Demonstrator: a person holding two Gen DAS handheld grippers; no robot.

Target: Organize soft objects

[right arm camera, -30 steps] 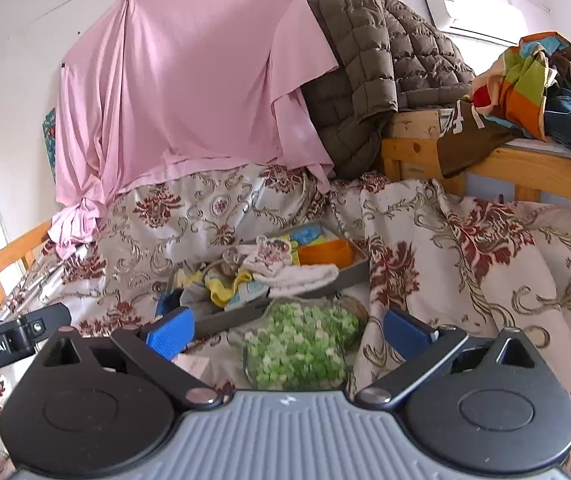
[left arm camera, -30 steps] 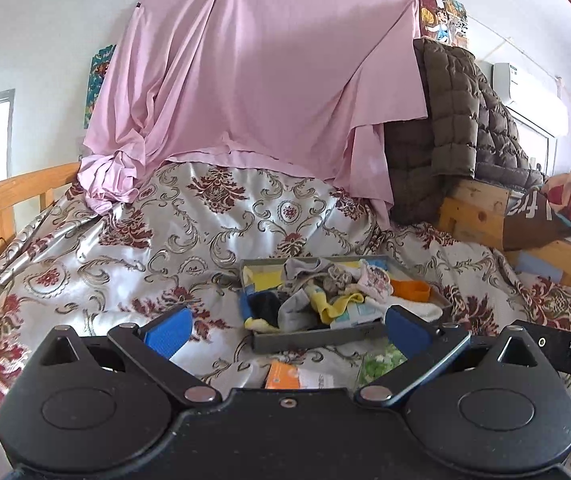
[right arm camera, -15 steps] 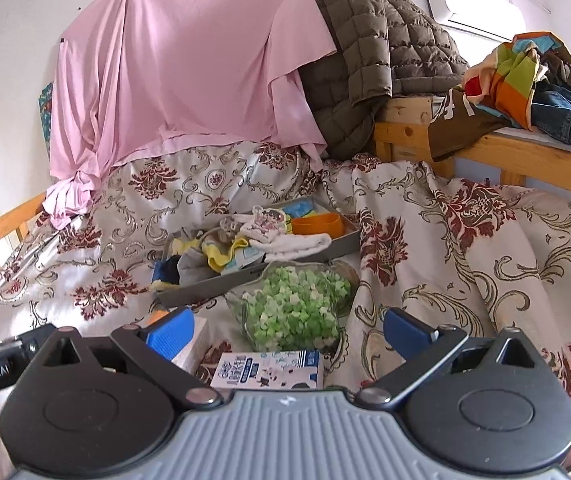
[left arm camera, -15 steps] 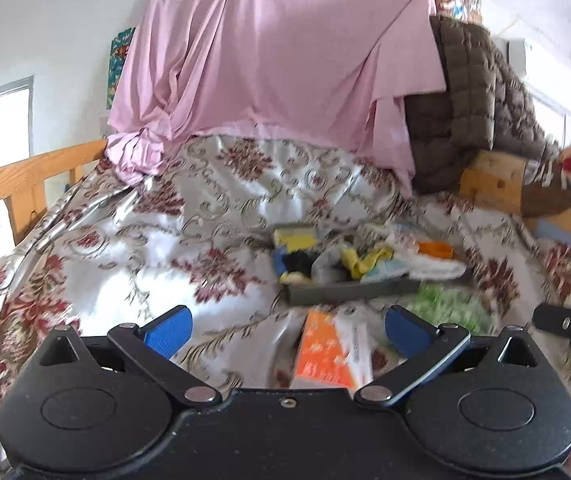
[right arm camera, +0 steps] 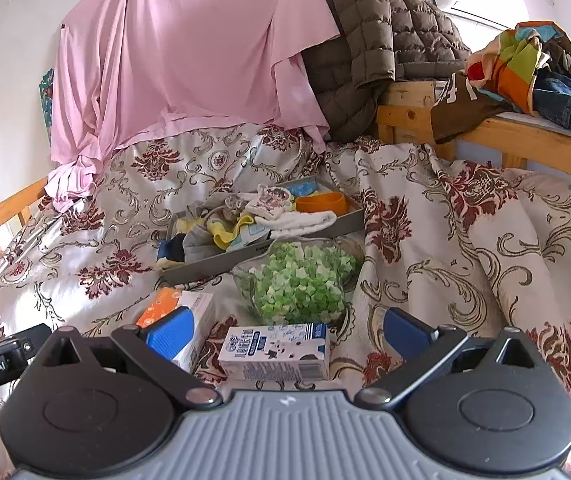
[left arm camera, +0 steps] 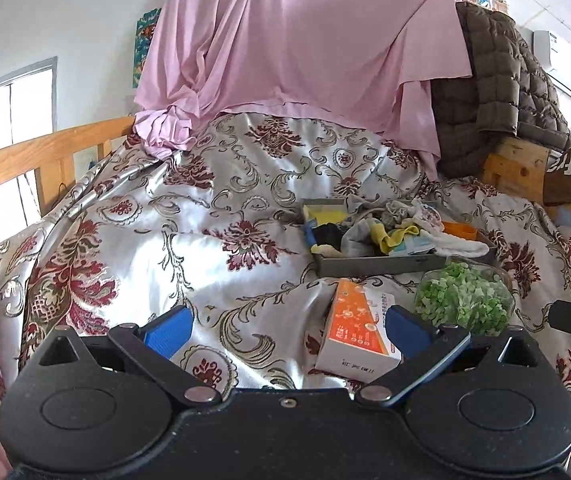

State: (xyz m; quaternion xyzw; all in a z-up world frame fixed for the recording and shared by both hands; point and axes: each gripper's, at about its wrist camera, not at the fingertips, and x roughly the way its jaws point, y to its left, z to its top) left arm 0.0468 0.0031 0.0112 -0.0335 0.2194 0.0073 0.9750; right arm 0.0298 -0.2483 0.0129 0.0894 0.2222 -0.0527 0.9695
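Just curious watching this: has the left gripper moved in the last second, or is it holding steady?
Yes. The left gripper has pulled back from the grey tray: the tray looks smaller and farther, and an orange box has come into view.

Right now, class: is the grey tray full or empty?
Full. The grey tray is heaped with jumbled socks and a white cloth; some spill over its rim.
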